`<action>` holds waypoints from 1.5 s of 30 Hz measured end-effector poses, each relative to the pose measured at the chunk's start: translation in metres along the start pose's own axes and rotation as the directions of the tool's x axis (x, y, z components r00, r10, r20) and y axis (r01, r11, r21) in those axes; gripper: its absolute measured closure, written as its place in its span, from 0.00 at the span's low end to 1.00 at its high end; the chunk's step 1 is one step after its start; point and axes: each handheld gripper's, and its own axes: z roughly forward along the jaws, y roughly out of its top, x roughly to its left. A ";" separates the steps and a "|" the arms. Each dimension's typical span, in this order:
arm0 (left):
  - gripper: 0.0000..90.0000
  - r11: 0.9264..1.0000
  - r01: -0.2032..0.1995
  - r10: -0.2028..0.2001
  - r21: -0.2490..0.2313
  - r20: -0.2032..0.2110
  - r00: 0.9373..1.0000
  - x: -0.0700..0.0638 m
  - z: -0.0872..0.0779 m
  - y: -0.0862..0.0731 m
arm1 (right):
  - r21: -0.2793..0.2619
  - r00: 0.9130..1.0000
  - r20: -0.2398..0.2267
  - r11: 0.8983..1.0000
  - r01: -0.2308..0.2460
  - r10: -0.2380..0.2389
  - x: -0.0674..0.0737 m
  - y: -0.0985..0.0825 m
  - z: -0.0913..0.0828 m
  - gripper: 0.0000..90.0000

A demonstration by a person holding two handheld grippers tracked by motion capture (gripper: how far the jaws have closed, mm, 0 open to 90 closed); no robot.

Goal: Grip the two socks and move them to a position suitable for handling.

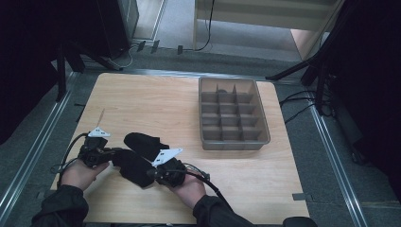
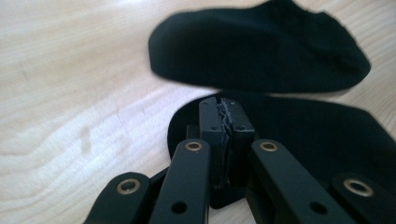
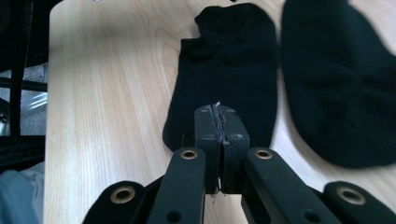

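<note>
Both grippers' fingers (image 2: 219, 122) pinch tight on opposite ends of one black sock (image 1: 134, 166).

Wooden table (image 1: 156, 99): light grain, rectangular. Bore two black socks (image 1: 142, 144) (image 1: 135, 168) side by side near front edge, left of centre. Grey compartment tray (image 1: 233, 114) stood toward far right, well apart from socks.

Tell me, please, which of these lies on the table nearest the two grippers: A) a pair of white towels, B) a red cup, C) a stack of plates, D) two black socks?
D: two black socks lie side by side on the wooden table, the near sock between the grippers and the far sock just beyond it.
</note>
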 end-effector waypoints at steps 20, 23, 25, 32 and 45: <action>0.97 0.993 -0.085 0.082 0.086 0.029 0.996 -0.016 0.011 -0.017 | 0.080 1.000 0.002 0.997 -0.005 0.005 -0.023 -0.011 0.009 0.98; 0.97 0.991 -0.090 0.087 0.096 0.040 0.995 -0.021 0.010 -0.019 | 0.088 1.000 0.001 0.996 0.000 0.000 -0.028 -0.012 0.005 0.98; 0.97 0.991 -0.085 0.080 0.104 0.052 0.995 -0.025 0.010 -0.020 | 0.094 1.000 0.008 0.996 0.001 -0.002 -0.030 -0.013 0.002 0.98; 0.92 0.995 -0.071 0.064 0.075 0.088 0.994 -0.030 0.002 -0.022 | 0.094 1.000 0.012 0.995 -0.014 0.013 -0.039 -0.016 -0.005 0.91; 0.72 1.000 -0.006 0.006 0.000 0.077 0.997 -0.015 -0.015 -0.017 | -0.001 0.995 0.096 0.999 -0.034 0.034 -0.056 0.005 -0.014 0.68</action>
